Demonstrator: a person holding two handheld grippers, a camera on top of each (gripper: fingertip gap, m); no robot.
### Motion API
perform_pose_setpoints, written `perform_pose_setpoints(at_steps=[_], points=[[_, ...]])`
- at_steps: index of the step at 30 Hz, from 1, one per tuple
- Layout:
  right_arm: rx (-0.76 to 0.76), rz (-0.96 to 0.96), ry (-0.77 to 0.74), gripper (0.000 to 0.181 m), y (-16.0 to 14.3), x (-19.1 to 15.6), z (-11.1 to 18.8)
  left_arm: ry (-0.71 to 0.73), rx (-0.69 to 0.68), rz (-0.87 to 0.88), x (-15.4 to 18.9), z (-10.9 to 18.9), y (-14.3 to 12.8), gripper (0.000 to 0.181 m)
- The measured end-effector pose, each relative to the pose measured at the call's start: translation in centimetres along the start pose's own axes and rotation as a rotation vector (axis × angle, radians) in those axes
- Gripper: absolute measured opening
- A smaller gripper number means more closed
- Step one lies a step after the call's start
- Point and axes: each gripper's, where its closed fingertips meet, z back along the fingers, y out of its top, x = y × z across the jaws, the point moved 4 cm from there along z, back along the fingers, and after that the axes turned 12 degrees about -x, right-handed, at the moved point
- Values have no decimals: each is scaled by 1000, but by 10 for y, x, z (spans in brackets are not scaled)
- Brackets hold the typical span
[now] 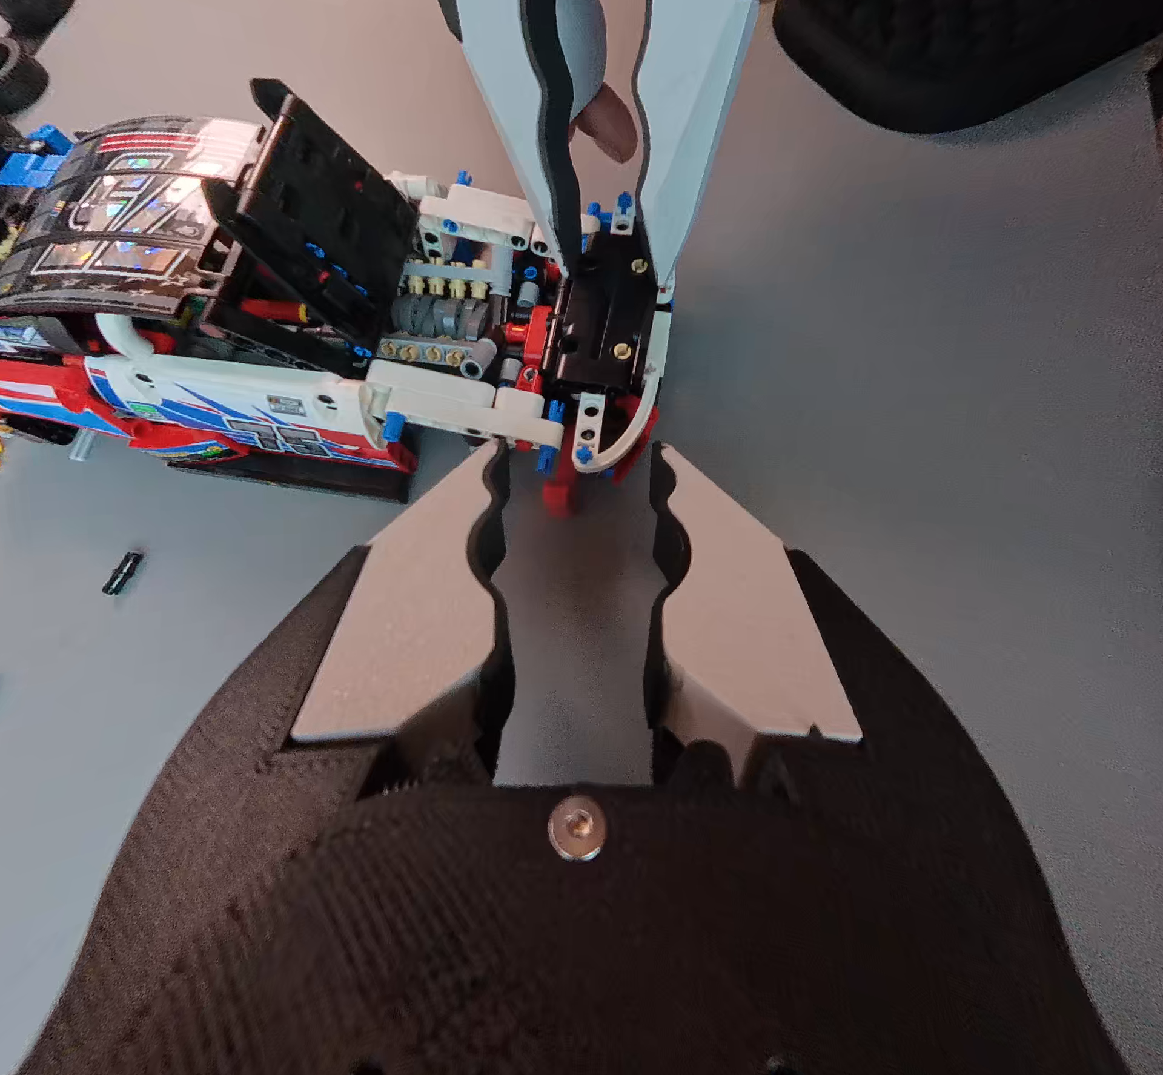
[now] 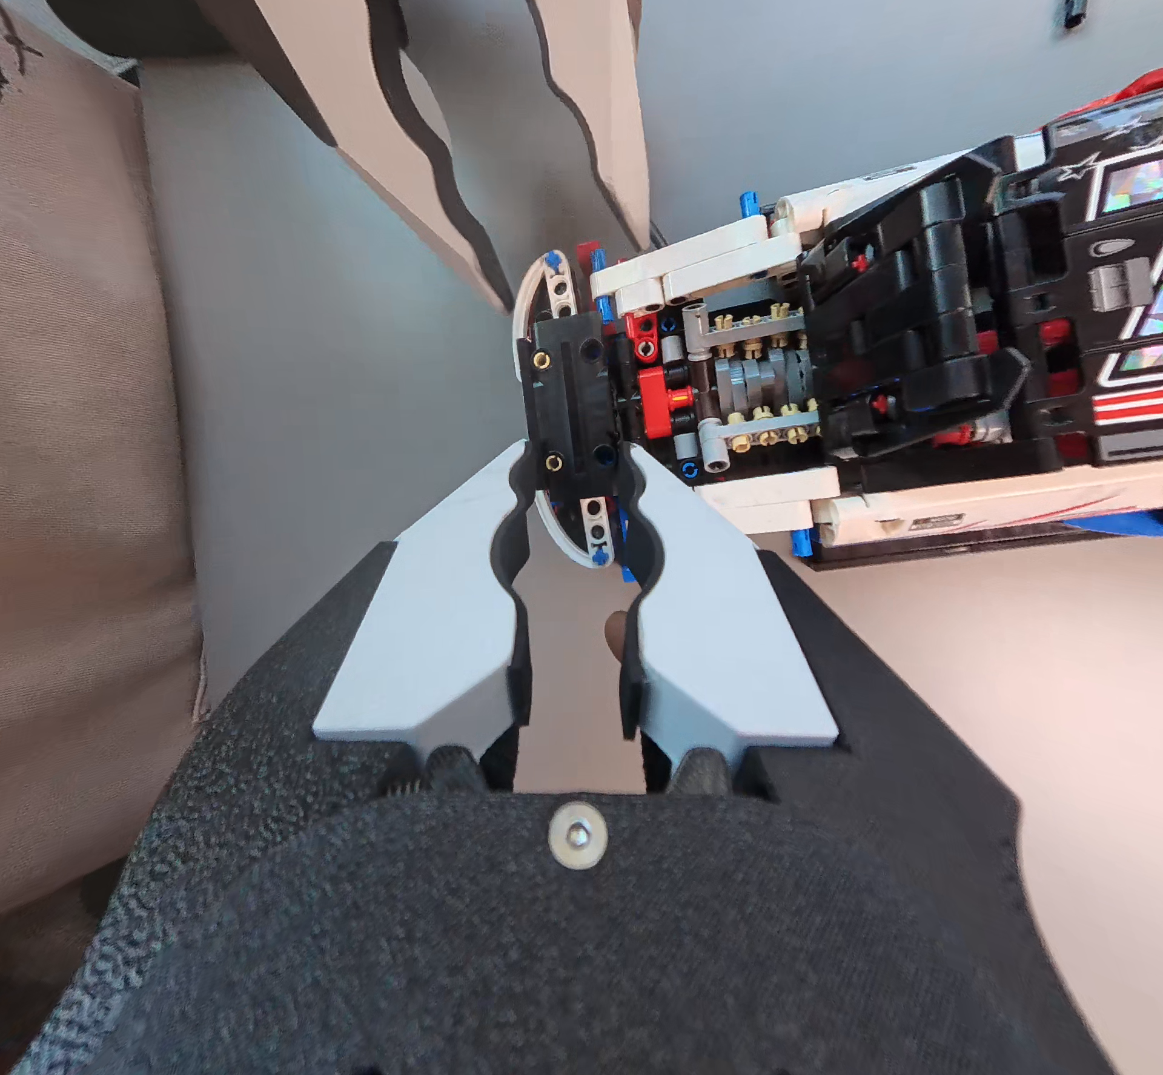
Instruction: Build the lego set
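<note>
the right gripper point(image 2: 576, 459) has its jaws closed onto the black panel point(image 2: 566, 397) at the nose of the lego car point(image 2: 881, 390), pinching the panel by its two side edges, while the left gripper point(image 1: 576, 453) hovers just beside the same nose with its jaws parted and nothing between them. the car sits on the grey worktop point(image 1: 881, 415). its long axis runs away from the panel through the exposed grey engine block point(image 2: 764, 381) to the raised black hood point(image 1: 314, 214) and the stickered roof point(image 1: 119, 214) beyond, so the nose points toward both grippers. the panel lies across that axis, its tan pins point(image 2: 540, 360) facing up. the step in hand looks like seating this panel on the front frame, though whether it is already fully home cannot be told. to do it well, i would keep the pinch square on the side edges, line the panel's holes up with the blue pins point(image 1: 554, 415) near it, and press straight along the pins, not at a tilt. the free left gripper is best used to brace the white side beam point(image 1: 453, 397) next to the panel so the car does not slide. a small black connector point(image 1: 123, 573) lies loose on the worktop, well apart from the car's side.
</note>
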Motion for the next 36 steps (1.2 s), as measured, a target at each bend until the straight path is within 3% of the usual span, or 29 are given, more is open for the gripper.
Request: perform_pose_setpoints(at_steps=[5,12,17,21,27,29,33,36], points=[[-4,29,8,22,0,1,0,74,7,-21,-3,-6,-6,46],[-43,64,-35,23,1,-3,-1,30,70,10,-1,-5,-8,40],[-55,58,-35,23,1,-3,-1,-57,236,63,0,16,4,34],[-65,44,-28,23,1,-2,-1,-57,283,96,-4,21,4,24],[-58,32,-27,23,2,-2,0,-46,271,90,-8,21,0,22],[-35,33,-39,23,2,-2,1,-57,253,73,-8,22,-5,29],[47,66,-82,40,0,-5,15,-24,156,47,-13,17,-22,37],[121,85,-181,41,-13,-8,27,-38,100,49,-10,10,-27,36]])
